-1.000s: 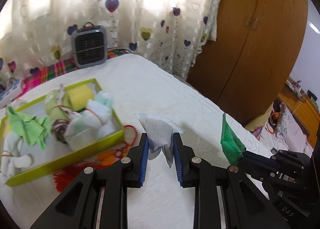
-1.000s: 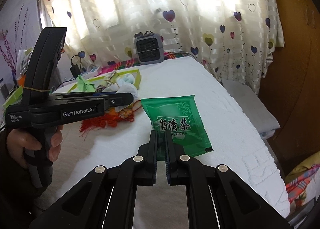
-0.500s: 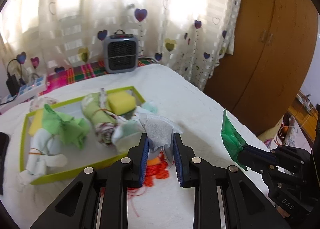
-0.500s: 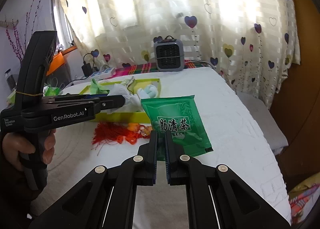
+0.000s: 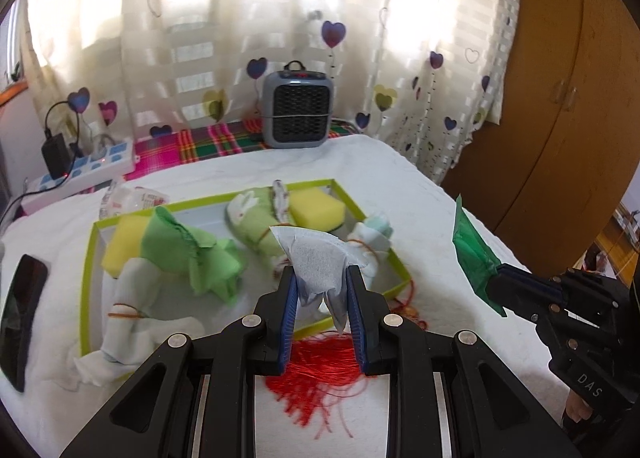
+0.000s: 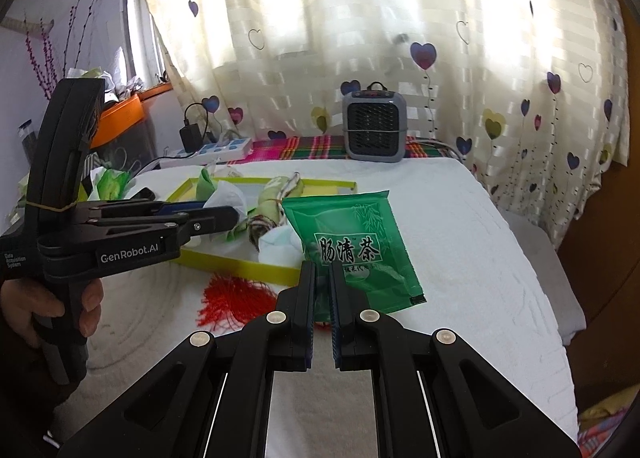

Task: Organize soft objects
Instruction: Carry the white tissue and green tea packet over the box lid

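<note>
My left gripper is shut on a white tea-bag sachet, held just above the near rim of the lime-green tray. Inside the tray lie yellow sponges, a green cloth, rolled cloths and white socks. My right gripper is shut on the lower edge of a green tea packet, held over the white bed to the right of the tray. In the left wrist view the packet shows edge-on, clamped by the right gripper. A red tassel lies on the bed in front of the tray.
A grey heater stands at the back on a plaid cloth. A power strip with a charger lies at back left. A black phone rests left of the tray. A wooden wardrobe borders the bed's right side.
Both grippers have swung left across the bed with their loads still gripped. The sachet now hangs at the tray's near rim, and the packet sits beside the tray.
</note>
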